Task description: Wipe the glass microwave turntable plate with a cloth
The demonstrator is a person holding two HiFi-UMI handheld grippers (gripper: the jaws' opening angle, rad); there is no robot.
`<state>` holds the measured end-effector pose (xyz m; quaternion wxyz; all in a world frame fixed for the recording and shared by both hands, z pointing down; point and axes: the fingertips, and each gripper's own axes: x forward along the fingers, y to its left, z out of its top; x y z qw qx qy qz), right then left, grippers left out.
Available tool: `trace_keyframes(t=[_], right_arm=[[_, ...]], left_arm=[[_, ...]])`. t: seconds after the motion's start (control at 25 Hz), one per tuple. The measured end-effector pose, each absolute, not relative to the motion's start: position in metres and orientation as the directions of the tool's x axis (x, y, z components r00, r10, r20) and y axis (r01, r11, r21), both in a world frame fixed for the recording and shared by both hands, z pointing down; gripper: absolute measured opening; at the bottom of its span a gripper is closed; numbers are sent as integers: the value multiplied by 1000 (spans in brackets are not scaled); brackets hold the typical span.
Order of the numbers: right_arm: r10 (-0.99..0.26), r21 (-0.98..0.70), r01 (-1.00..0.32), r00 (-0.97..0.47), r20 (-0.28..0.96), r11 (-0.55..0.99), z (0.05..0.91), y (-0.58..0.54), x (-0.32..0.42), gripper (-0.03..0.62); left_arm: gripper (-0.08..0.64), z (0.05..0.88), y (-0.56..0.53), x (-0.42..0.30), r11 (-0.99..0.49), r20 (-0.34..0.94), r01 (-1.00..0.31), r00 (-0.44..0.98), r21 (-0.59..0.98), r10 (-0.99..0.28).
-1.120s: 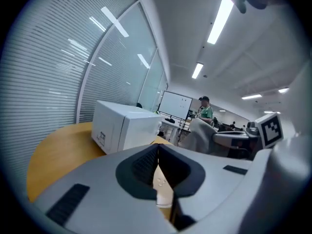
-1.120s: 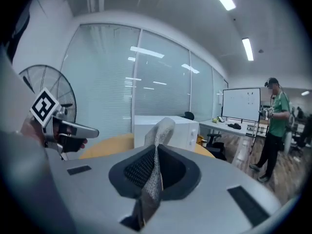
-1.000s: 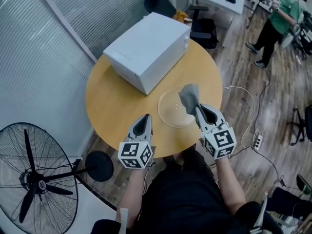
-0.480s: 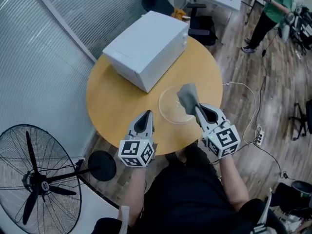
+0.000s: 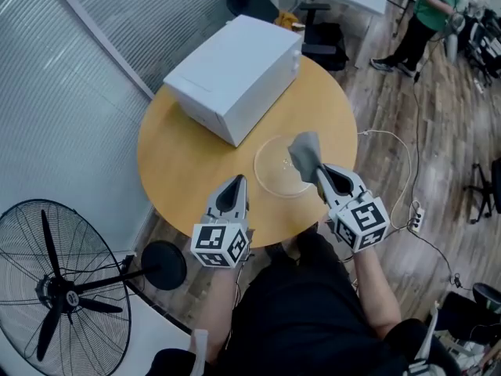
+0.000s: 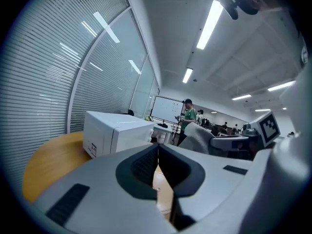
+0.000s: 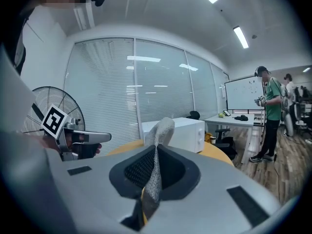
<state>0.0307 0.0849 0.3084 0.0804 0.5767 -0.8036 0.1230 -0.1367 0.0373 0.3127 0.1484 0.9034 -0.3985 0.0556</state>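
Grey cloth [image 5: 304, 152]; clear glass plate [image 5: 274, 171]; white microwave [image 5: 235, 77]; yellow table [image 5: 184, 171].

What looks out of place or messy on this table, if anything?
Nothing stands out. The glass plate lies flat on the table beside the microwave, outside it, which suits wiping. No spill or crack shows. The right gripper is shut on the grey cloth over the plate's right side.

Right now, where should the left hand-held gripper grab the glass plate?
Probably its near-left rim, coming low from the person's side: the glass plate lies flat on the table, so only the thin edge can be pinched, and the cloth is over its right side.
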Motion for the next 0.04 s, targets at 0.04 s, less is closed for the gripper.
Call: trace_keyframes(t=[0.04], right_arm=[[-906, -106, -947, -322, 275, 304, 309, 85, 31, 17]], left_arm=[[-2, 313, 37, -137, -640, 220, -736, 677, 222, -702]])
